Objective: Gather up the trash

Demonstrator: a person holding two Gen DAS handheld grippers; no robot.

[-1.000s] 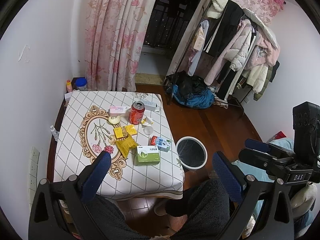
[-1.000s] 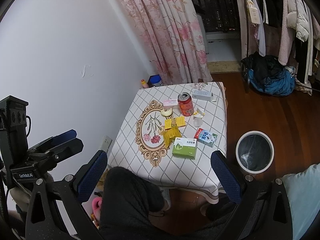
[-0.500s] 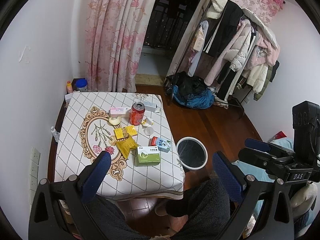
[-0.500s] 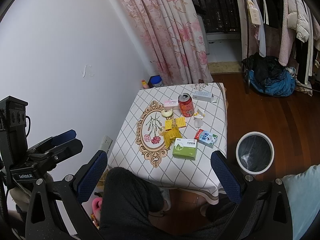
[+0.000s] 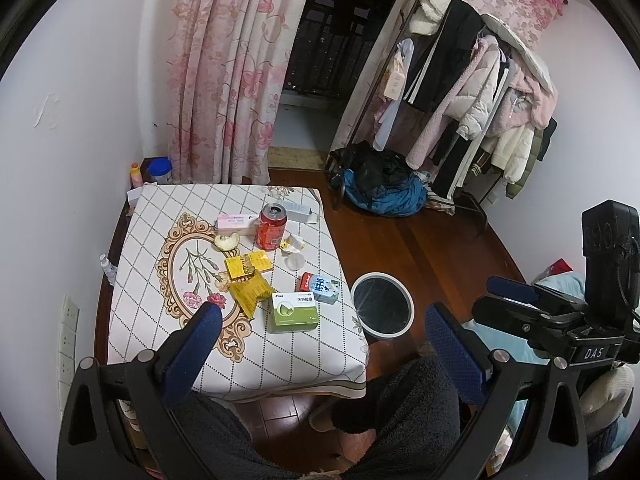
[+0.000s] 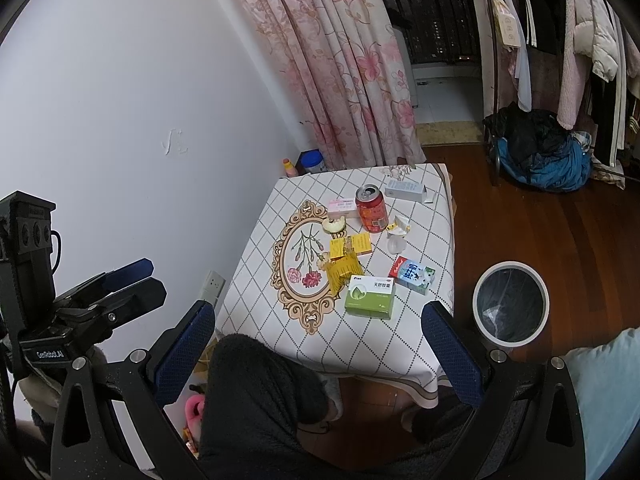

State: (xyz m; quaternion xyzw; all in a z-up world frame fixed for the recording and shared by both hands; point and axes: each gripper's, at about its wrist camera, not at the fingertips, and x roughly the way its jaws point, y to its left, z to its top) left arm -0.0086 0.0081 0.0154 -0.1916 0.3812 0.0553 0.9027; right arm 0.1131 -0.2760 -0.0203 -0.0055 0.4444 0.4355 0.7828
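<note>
Left wrist view: left gripper, held high above the worktop, fingers spread wide with nothing between them. On the worktop's patterned cloth: 1 red can, upright, near the far edge; 1 pink box just left of the can; 1 long white box behind the can; 1 fruit scrap near the pink box; 1 crumpled wrapper and 1 small clear cup right of the can; yellow packets, several, overlapping at the centre; 1 green box, flat, at the near side; 1 blue and red carton just beyond it by the right edge. 1 round white bin with dark liner stands on the wooden floor just right of the worktop. The right gripper shows at the right edge, off the worktop; from this angle I cannot tell how far its fingers are apart. Right wrist view: right gripper, also held high, fingers spread wide and holding nothing. Same worktop below, with red can, green box, carton and yellow packets all lying untouched. Bin on the floor at right, apart from the worktop. The person's dark-clad knee fills the lower centre.
</note>
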